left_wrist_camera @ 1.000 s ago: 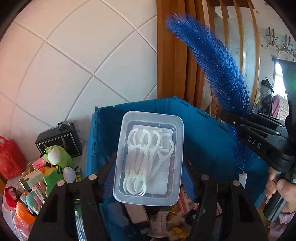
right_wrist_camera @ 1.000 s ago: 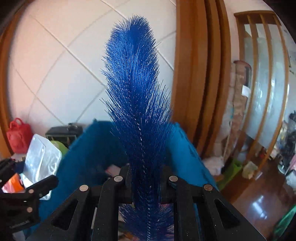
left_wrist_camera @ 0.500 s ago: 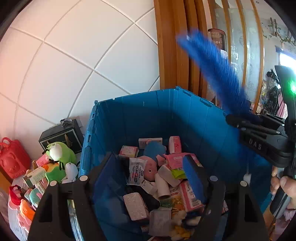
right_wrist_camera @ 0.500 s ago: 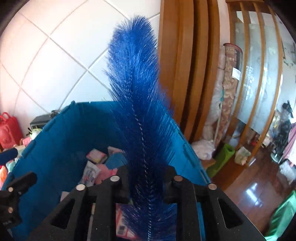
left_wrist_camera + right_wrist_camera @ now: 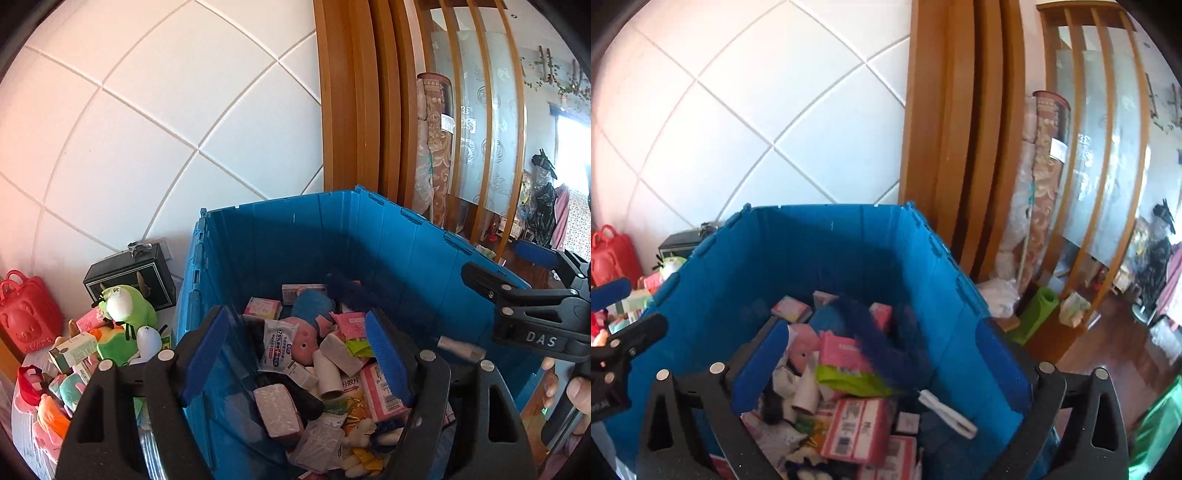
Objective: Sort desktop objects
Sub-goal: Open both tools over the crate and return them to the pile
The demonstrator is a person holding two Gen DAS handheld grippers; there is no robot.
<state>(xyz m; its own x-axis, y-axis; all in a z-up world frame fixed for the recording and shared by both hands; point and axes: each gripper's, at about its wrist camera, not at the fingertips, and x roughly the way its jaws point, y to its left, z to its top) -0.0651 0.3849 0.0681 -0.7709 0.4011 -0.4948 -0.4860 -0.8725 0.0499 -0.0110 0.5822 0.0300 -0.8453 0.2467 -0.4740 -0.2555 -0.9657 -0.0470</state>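
Observation:
A blue crate [image 5: 332, 236] [image 5: 827, 251] holds several small boxes, packets and a pink plush toy [image 5: 306, 338]. A blue bottle brush [image 5: 882, 339] with a white handle [image 5: 947, 411] is blurred, dropping into the crate; its handle also shows in the left wrist view [image 5: 461, 347]. My left gripper [image 5: 295, 354] is open and empty above the crate. My right gripper [image 5: 882, 365] is open and empty above the crate; it appears at the right of the left wrist view [image 5: 532, 317].
Left of the crate are a green plush toy [image 5: 123, 317], a black box [image 5: 129, 273], a red bag [image 5: 27, 314] and several small toys. White tiled wall behind. Wooden door frame [image 5: 362, 96] and glass screen to the right.
My left gripper opened and let the clear box of floss picks fall into the crate. My right gripper opened and released the blue brush, which is falling into the crate.

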